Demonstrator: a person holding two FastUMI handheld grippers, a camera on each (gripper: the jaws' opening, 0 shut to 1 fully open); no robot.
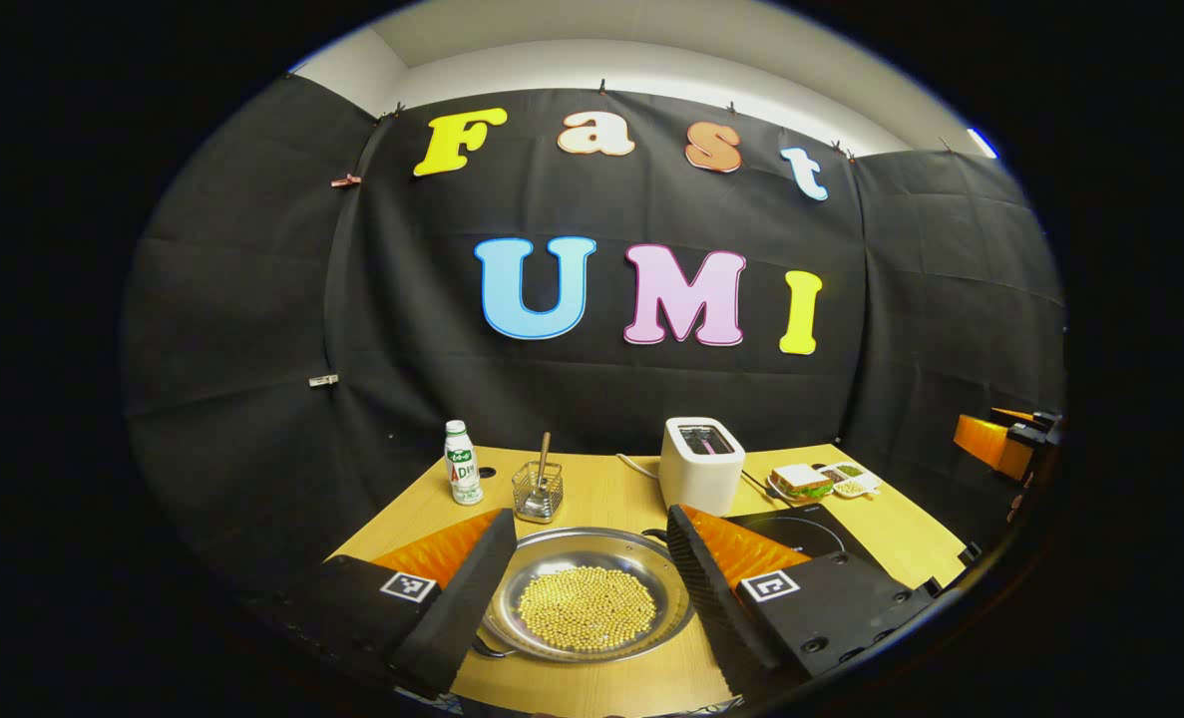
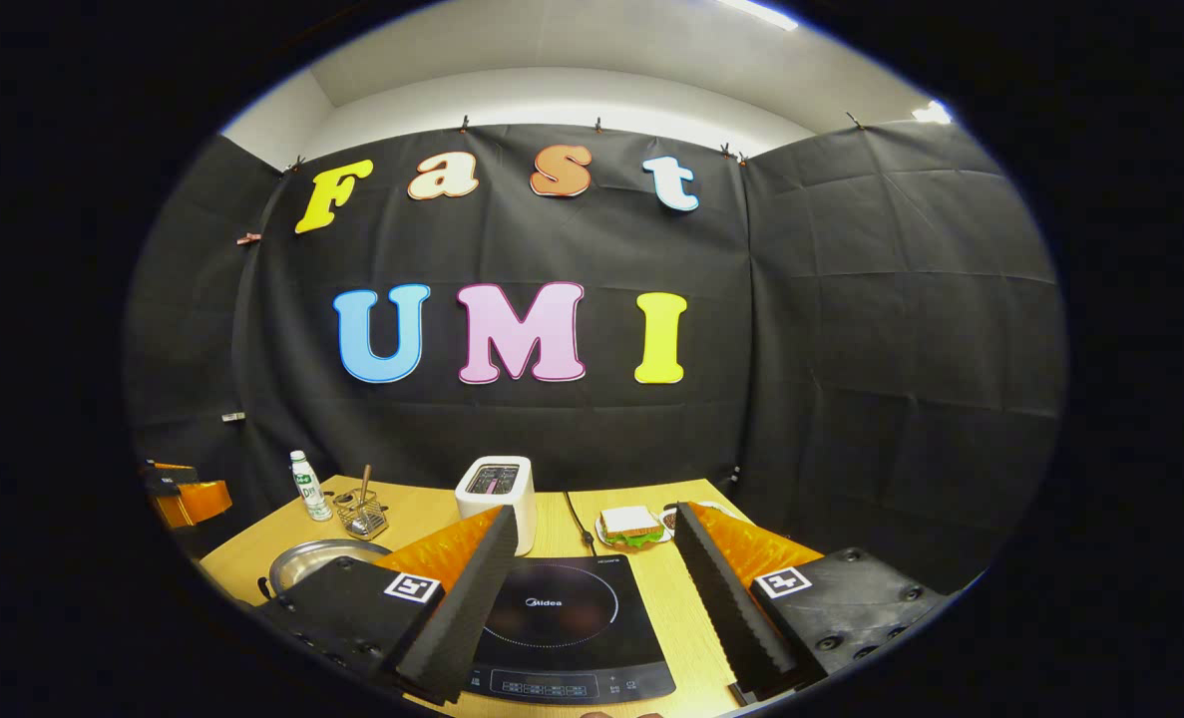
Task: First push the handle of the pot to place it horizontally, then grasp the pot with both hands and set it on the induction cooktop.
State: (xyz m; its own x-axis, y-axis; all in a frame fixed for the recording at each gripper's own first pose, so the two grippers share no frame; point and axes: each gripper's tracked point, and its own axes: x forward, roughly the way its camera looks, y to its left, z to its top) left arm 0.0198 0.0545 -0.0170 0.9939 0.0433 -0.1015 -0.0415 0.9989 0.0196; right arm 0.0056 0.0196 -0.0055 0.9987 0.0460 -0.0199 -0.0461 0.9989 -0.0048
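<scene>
1. Black cloth (image 2: 851,329) lines the booth on three sides, creased in a grid of fold marks and pinned along its top edge by small clips (image 1: 346,180)
2. Above the cloth, a pale wall (image 2: 552,95) meets a white ceiling (image 2: 592,35), where bright light strips (image 2: 761,14) glow at the upper right
3. A wooden table (image 1: 611,494) with a light yellow top stands against the back cloth, its far edge touching the fabric
4. In the left gripper view, the side panels of cloth angle inward toward the table, their seams (image 1: 856,299) visible at both back corners
</scene>
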